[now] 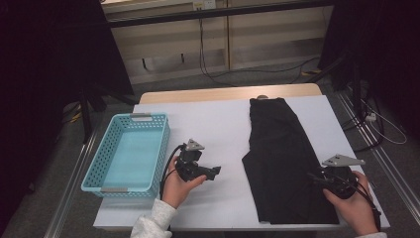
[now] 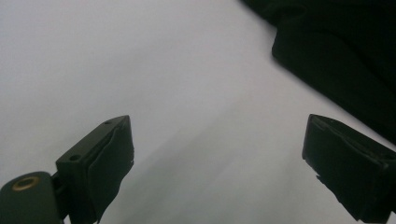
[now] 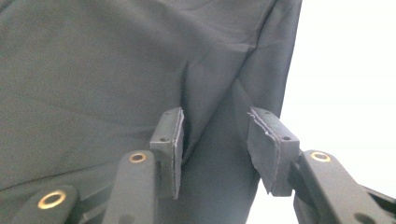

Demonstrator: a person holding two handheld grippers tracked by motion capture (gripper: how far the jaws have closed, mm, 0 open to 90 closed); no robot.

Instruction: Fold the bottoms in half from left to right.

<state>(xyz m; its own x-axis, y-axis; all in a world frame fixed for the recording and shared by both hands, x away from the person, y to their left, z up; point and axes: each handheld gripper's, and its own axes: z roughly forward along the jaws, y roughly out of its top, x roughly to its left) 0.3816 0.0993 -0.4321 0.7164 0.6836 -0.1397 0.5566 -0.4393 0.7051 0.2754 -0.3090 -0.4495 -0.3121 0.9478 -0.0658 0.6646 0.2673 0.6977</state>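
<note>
Early stage: black garment [image 1: 285,158] lies flat on the desk [image 1: 213,124] at 3 o'clock, basket [image 1: 130,151] at 9 empty. My right tool [image 3: 215,140] straddles a fabric ridge, jaws part-closed, not pinching yet; left tool [image 2: 215,163] hangs wide open, holding nothing.

The room is dim at both sides, nearly black, while the white tabletop [image 1: 218,119] catches even light from above. Shadows under the basket [image 1: 126,151] are faint and soft. The black cloth [image 1: 285,158] swallows detail, its folds barely readable. In the left gripper view the cloth edge is blurred; in the right gripper view the bare tabletop glares white.
</note>
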